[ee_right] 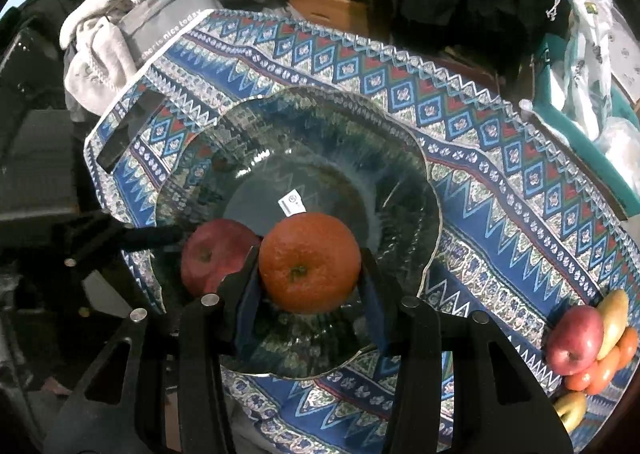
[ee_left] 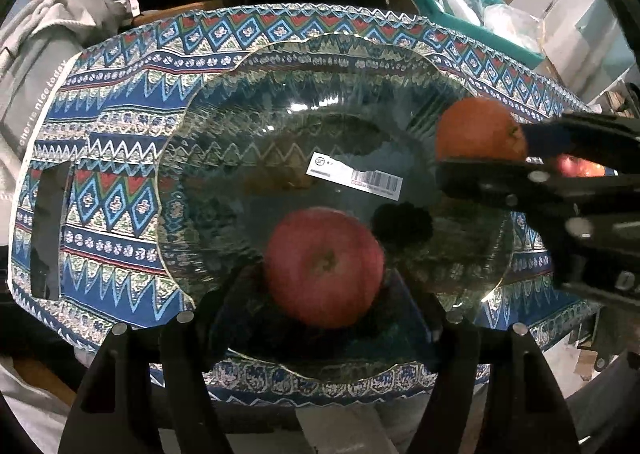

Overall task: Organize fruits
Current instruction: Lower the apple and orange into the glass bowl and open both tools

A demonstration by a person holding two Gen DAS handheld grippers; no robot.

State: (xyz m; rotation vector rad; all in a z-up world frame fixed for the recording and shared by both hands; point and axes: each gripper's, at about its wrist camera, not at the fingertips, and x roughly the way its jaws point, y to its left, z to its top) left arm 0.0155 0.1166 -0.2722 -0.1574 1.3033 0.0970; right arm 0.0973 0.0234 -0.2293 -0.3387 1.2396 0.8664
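My left tongs point(ee_left: 324, 294) straddle the apple point(ee_left: 325, 268), my right tongs point(ee_right: 308, 274) clamp the orange point(ee_right: 309, 263) over the dish point(ee_right: 400, 158) (grip on the apple unclear); the pile point(ee_right: 592, 350) waits.

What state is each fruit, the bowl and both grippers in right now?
Orange: gripped by the right gripper, over the bowl.
Apple: in the bowl, between the left gripper's fingers; contact unclear.
Bowl: upright on the cloth, sticker inside.
Fruit pile: on the cloth, outside the bowl.
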